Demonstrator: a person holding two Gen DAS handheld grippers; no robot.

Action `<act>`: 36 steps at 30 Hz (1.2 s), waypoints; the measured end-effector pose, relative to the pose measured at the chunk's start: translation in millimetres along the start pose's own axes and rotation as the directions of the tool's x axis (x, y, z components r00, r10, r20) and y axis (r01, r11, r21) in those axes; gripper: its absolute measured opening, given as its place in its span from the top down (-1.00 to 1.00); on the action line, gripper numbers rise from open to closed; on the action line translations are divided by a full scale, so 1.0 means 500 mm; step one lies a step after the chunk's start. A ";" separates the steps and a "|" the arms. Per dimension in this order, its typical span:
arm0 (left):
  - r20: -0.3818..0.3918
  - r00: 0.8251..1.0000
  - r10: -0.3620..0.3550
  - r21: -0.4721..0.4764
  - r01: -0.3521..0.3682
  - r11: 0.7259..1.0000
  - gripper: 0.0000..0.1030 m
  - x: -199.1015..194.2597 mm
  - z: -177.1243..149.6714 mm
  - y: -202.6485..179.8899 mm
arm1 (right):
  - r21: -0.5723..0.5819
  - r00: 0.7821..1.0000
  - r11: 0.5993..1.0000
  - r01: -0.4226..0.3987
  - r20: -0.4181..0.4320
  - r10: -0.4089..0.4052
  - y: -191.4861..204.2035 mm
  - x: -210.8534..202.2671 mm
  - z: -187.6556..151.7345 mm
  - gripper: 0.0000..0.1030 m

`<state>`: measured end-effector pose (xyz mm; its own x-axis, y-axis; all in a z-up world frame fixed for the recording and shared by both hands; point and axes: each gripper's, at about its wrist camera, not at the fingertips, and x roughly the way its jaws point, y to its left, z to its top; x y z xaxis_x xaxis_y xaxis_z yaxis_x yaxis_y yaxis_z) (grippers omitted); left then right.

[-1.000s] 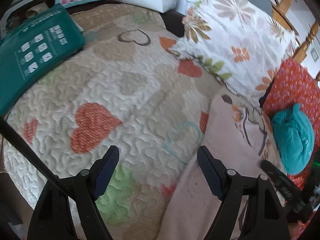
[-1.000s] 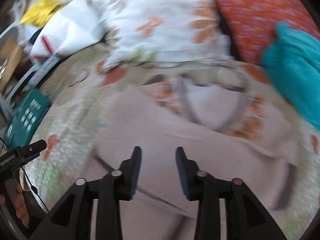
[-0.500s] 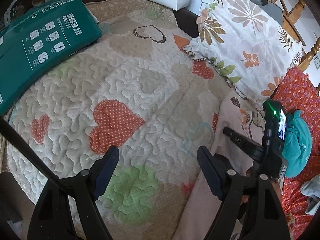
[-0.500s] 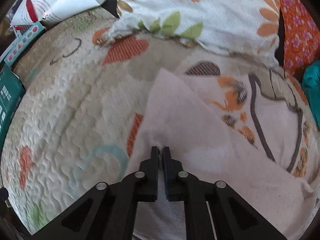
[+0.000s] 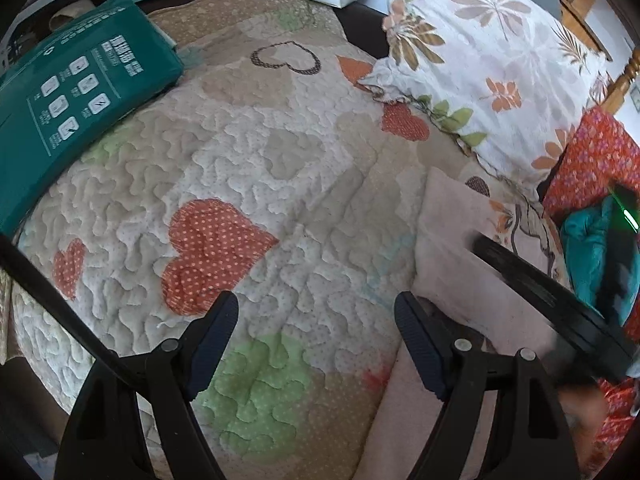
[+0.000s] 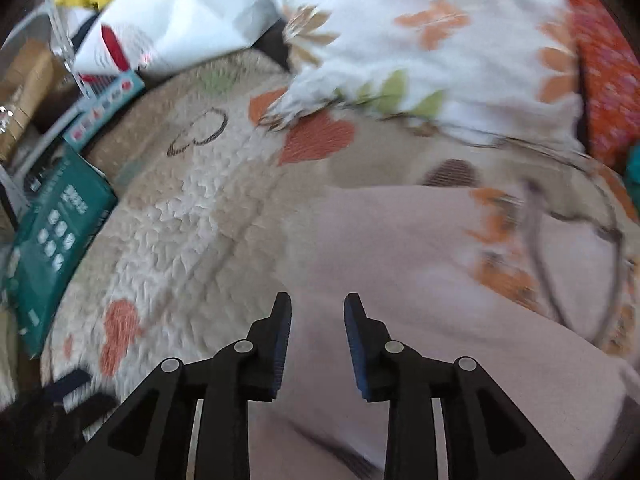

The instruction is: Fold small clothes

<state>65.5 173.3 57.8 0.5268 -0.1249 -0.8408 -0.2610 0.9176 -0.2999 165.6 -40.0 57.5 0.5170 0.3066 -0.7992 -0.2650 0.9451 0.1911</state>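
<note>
1. The quilt (image 5: 256, 184) is matt, puckered stitched cloth.
2. The pale pink garment (image 6: 400, 248) is soft, smooth matt cloth.
3. The green package (image 5: 68, 112) is glossy plastic film.
4. The bedpost (image 5: 624, 76), at 2 o'clock, is varnished wood.

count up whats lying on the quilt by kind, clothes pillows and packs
Clothes: 2, the pale pink garment and the bunched teal garment.
Pillows: 2, the white floral pillow and the red floral cushion.
Packs: 1, the green package, at the quilt's edge.
Total: 5.
</note>
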 end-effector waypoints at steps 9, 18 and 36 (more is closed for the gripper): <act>-0.057 0.998 -0.012 0.103 0.018 0.995 -0.54 0.036 -0.038 -0.046 | 0.297 0.938 0.890 0.345 -0.121 -0.324 -0.399 -0.190 -0.203 0.39; -0.228 0.951 -0.211 0.146 0.247 0.958 -0.53 0.079 -0.132 -0.093 | 0.545 0.948 0.782 0.304 -0.091 -0.306 -0.569 -0.421 -0.449 0.05; -0.202 0.894 -0.401 0.111 0.427 0.897 0.32 -0.012 -0.358 -0.037 | 0.701 0.939 0.627 -0.341 0.221 0.264 -0.474 -0.389 -0.672 0.03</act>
<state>-77.5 89.7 -12.4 0.4120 -0.5557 -0.7222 0.0807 0.8117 -0.5785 -145.4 -361.6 -23.8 0.5951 0.5623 -0.5743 0.2278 0.5672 0.7914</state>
